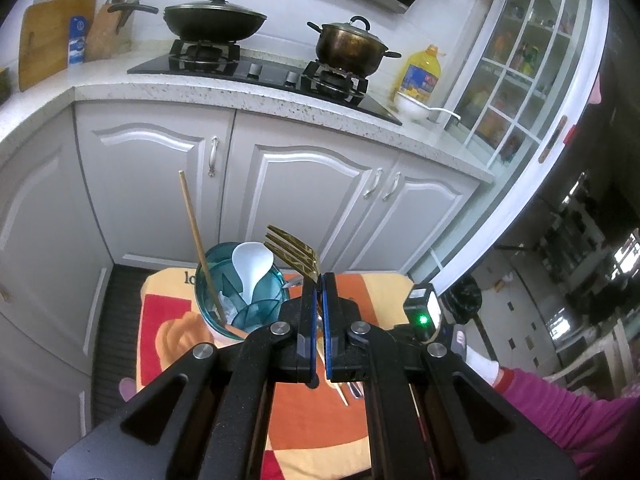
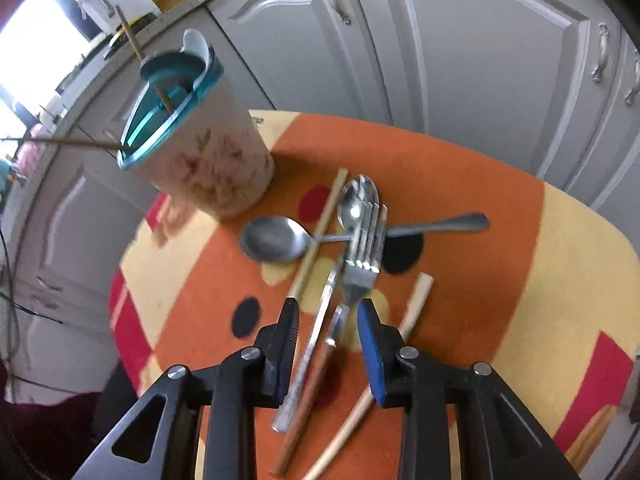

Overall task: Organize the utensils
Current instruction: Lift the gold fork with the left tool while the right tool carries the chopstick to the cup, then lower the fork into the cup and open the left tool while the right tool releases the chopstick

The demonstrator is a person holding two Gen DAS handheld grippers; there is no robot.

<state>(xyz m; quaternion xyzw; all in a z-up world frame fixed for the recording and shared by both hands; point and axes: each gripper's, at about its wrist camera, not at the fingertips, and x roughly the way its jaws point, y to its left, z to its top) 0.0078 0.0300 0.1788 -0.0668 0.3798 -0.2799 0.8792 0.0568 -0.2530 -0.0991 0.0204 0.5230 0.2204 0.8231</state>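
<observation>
Presently the left tongs (image 1: 319, 280) are pinching a gold fork (image 1: 294, 249) beside the holder (image 1: 240, 300); right tongs (image 2: 329, 312) are hanging wide over table (image 2: 500, 240) cutlery, apparently a steel fork (image 2: 362, 256). Lower tines-up.

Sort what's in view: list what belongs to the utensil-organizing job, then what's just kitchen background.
Job: gold fork held by left gripper; utensil holder; silver fork, two spoons, chopsticks before right gripper.

Background: wok, pot, oil bottle, cutting board.

text: "lo" | on: cloth (image 1: 176, 280) | partly hidden by holder (image 1: 240, 292)
</observation>
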